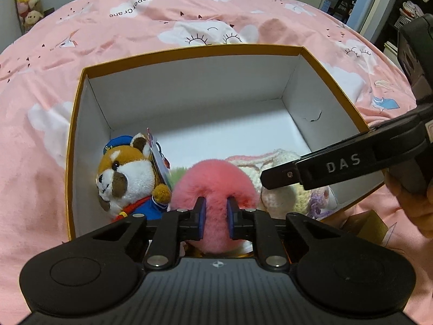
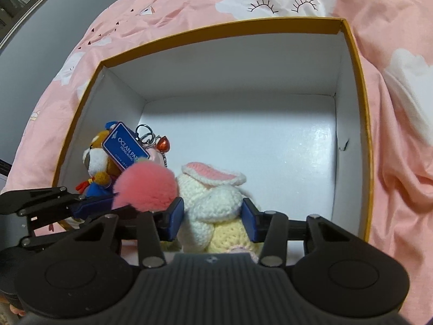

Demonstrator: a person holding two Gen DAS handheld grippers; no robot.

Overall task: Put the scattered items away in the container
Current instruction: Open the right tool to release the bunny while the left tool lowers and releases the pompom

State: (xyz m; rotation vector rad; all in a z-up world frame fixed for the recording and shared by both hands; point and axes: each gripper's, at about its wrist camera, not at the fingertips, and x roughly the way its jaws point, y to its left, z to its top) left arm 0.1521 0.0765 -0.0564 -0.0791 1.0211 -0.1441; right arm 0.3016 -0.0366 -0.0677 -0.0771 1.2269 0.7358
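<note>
While your left gripper [image 1: 216, 211] squeezes the pink pompom [image 1: 213, 189] tight and your right gripper [image 2: 213, 218] hugs the crochet bunny [image 2: 213, 203], half open, both inside the box [image 2: 216, 31], let go gently, lift straight up.

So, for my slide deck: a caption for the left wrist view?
Left gripper shut on pink pompom inside the box, beside a plush animal.

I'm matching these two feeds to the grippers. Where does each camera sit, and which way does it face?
Left wrist: rides the left gripper, facing down into the box; its pads pinch the pink pompom; the right gripper and a hand show.
Right wrist: rides the right gripper, facing down into the box; its pads flank the crochet bunny.
Shared: box, pompom, bunny, raccoon plush.
</note>
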